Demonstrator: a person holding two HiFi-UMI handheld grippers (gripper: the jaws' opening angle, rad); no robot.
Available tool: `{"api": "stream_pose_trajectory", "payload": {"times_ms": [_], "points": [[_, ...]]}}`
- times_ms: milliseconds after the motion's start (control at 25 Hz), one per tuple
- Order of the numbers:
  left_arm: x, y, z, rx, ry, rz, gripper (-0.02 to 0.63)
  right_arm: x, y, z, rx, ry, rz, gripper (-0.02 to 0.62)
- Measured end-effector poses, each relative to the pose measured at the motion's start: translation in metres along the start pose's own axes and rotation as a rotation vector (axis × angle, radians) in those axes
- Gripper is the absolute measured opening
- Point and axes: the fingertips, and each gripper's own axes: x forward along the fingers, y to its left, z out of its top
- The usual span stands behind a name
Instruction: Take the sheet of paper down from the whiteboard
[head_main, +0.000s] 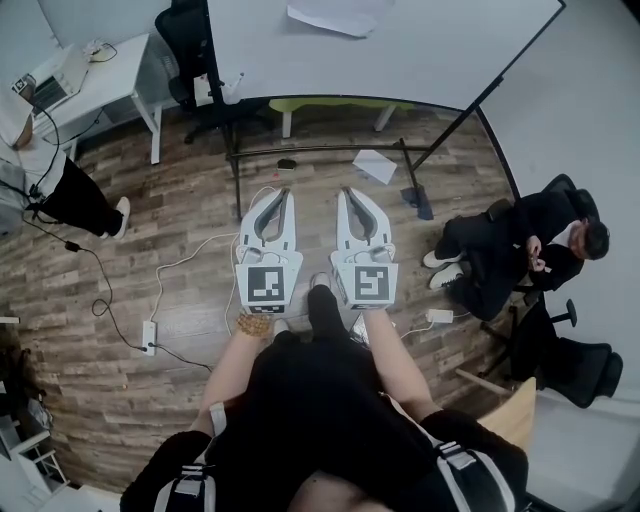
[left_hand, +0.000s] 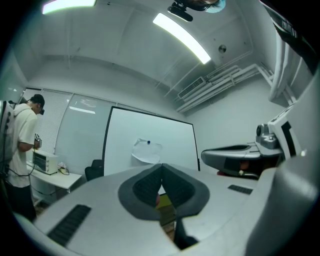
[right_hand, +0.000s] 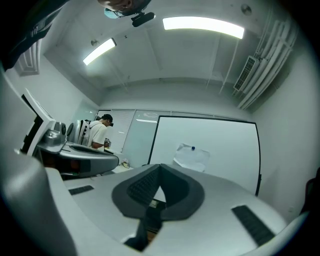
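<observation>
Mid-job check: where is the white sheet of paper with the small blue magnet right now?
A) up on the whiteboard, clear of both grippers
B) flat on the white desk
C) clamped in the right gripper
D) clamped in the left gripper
A: the white sheet of paper hangs on the whiteboard under the small blue magnet. The left gripper and the right gripper are shut on nothing, short of it.

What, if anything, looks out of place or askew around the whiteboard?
The sheet of paper on the whiteboard hangs crooked and rumpled from a single blue magnet. A second sheet lies loose on the floor below the board.
</observation>
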Motion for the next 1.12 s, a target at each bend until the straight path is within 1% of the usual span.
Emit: {"api": "stream_pose_trajectory", "payload": {"times_ms": [120,280,400,480,720,920,1000,1120], "points": [[0.021,0.001,-0.006,0.015,0.017,0.007,0.012,0.015,-0.012,-0.008,0.01,0.016,0.005,-0.003],[0.052,-0.005,-0.012,0.035,0.03,0.008,0.012,0.037,-0.033,-0.021,0.029,0.006,0.029,-0.003],[0.076,-0.006,-0.015,0.051,0.035,0.017,0.011,0.059,-0.055,-0.028,0.031,-0.001,0.028,-0.003],[0.092,-0.007,-0.019,0.066,0.055,0.025,0.012,0.074,-0.07,-0.032,0.042,-0.007,0.029,-0.003],[0.15,-0.007,-0.026,0.101,0.084,0.054,0.012,0.118,-0.116,-0.043,0.066,-0.031,0.052,-0.003],[0.19,-0.013,-0.033,0.097,0.097,0.086,0.012,0.148,-0.147,-0.056,0.087,-0.039,0.081,-0.003],[0.204,-0.014,-0.037,0.1,0.116,0.097,0.012,0.16,-0.16,-0.063,0.089,-0.037,0.095,-0.003],[0.221,-0.011,-0.041,0.103,0.124,0.13,0.012,0.178,-0.175,-0.073,0.106,-0.031,0.112,-0.003]]}}
